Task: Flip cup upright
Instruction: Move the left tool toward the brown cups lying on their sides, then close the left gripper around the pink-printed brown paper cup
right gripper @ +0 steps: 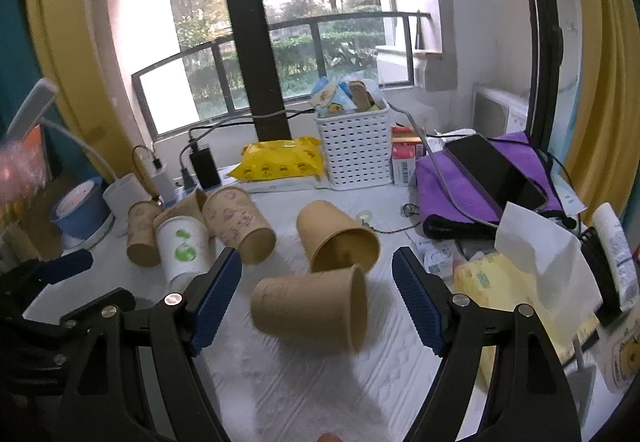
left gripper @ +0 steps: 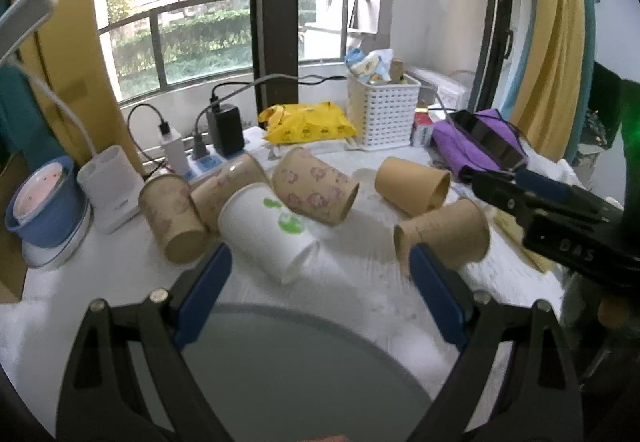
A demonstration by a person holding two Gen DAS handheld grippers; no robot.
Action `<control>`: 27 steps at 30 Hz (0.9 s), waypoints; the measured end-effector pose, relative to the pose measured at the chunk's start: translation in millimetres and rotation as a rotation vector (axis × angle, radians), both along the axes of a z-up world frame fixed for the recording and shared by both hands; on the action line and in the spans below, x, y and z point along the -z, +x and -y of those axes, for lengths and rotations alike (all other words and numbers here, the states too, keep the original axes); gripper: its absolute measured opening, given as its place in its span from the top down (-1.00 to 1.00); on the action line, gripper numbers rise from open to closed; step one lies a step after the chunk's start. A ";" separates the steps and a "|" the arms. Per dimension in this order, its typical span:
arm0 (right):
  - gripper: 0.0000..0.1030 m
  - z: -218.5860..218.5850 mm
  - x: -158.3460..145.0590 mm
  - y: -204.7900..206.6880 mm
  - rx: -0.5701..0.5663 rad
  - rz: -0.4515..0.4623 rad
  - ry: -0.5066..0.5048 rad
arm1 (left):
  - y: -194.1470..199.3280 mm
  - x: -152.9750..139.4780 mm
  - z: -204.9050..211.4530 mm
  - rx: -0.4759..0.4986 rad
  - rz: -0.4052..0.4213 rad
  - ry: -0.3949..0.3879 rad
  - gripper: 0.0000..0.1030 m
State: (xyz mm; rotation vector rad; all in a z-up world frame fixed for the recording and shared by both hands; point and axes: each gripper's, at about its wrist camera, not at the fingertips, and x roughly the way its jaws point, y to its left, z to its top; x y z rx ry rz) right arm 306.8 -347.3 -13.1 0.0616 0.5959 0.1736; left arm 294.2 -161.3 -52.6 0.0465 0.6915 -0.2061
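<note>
Several paper cups lie on their sides on the white table [right gripper: 320, 394]. A plain brown cup [right gripper: 312, 312] lies straight ahead of my right gripper [right gripper: 318, 272], which is open and empty; it also shows in the left wrist view [left gripper: 444, 236]. A second plain brown cup [right gripper: 338, 238] lies just behind it. A white cup with a green logo [left gripper: 266, 232] lies ahead of my open, empty left gripper [left gripper: 320, 262]. Brown cups with a pink print [left gripper: 314, 189] lie around the white one. The right gripper's fingers [left gripper: 520, 189] reach in from the right in the left wrist view.
A white basket [right gripper: 354, 149], a yellow packet [right gripper: 280, 159], chargers on a power strip [left gripper: 224, 129], a purple cloth with a black device [right gripper: 492, 169], a tissue pack [right gripper: 532, 262], a blue bowl [left gripper: 44, 201]. A grey round surface [left gripper: 296, 370] lies under my left gripper.
</note>
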 end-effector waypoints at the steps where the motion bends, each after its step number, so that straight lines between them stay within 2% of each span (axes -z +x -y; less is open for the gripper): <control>1: -0.56 3.3 0.2 4.6 0.000 -0.007 0.004 | 5.6 1.0 1.8 0.000 -0.006 0.002 -0.77; 14: -0.56 41.5 3.8 52.5 0.010 -0.051 0.033 | 95.6 21.9 32.9 -0.031 -0.171 -0.065 -0.76; 19: -0.56 44.3 16.2 72.2 -0.001 -0.091 0.042 | 120.5 33.6 37.9 -0.068 -0.219 -0.070 -0.76; 22: -0.56 44.4 23.3 81.4 -0.012 -0.112 0.043 | 133.2 42.3 36.4 -0.102 -0.251 -0.071 -0.64; 27: -0.56 42.9 33.3 88.4 -0.027 -0.135 0.056 | 148.8 56.0 36.2 -0.134 -0.295 -0.066 -0.62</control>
